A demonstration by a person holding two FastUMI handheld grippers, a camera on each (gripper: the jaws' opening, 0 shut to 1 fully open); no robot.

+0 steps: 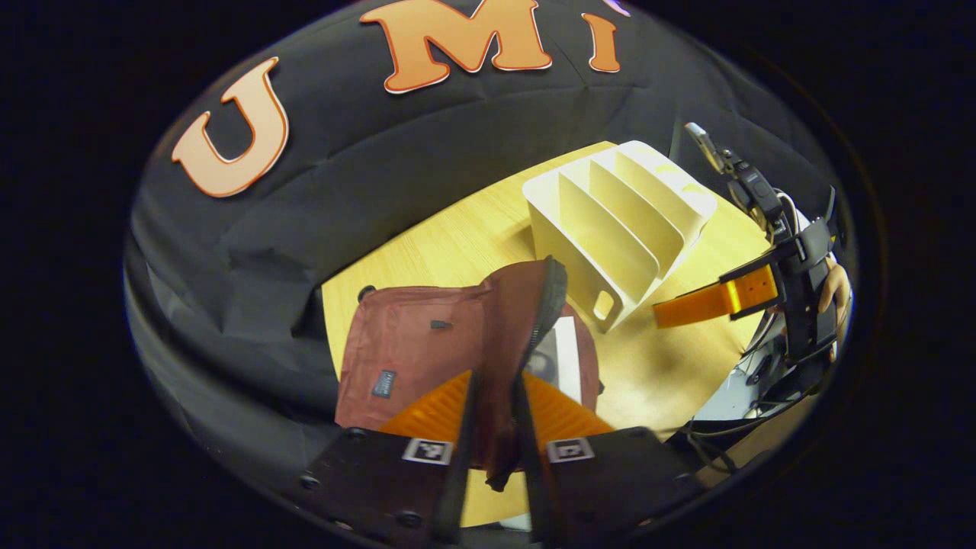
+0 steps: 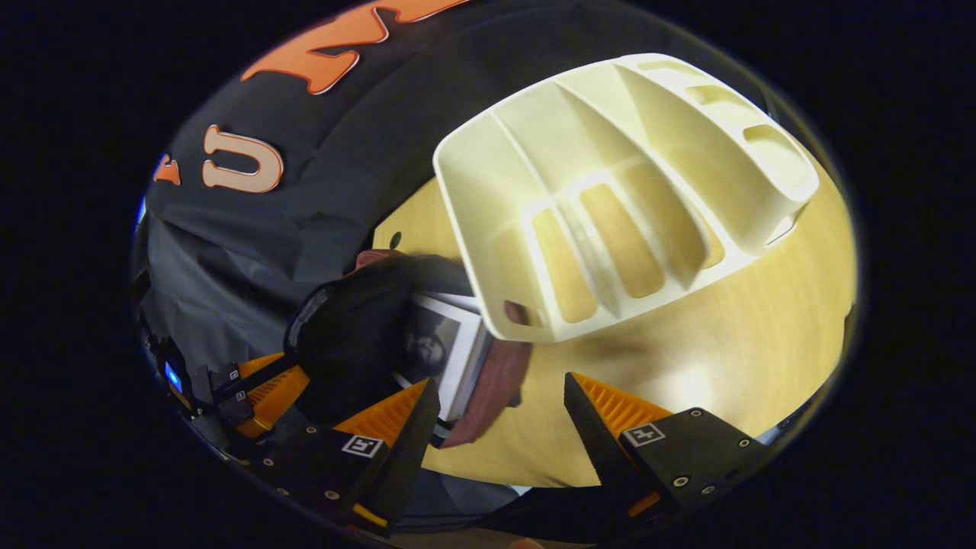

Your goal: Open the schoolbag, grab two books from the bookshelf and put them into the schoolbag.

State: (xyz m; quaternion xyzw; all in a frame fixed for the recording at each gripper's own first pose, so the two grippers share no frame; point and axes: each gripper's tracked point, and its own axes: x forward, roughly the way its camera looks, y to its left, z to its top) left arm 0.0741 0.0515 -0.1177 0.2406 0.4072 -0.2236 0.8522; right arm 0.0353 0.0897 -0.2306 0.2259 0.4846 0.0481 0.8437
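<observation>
Schoolbag [image 1: 412, 358]: lower centre of the left gripper view, on the bench [image 1: 465, 236], a book [image 2: 446, 354] inside.
Left gripper [image 1: 494, 412]: jaws pinching the bag's flap.
Bookshelf [image 1: 618, 221]: upper right.
Right gripper [image 2: 499, 419]: jaws spread, nothing between them.

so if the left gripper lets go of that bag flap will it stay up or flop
Probably flop. The flap is soft cloth, bending over where the left gripper pinches it. The schoolbag itself sags flat on the table, so it likely has little stiffness. It could fall back over the book inside.
</observation>
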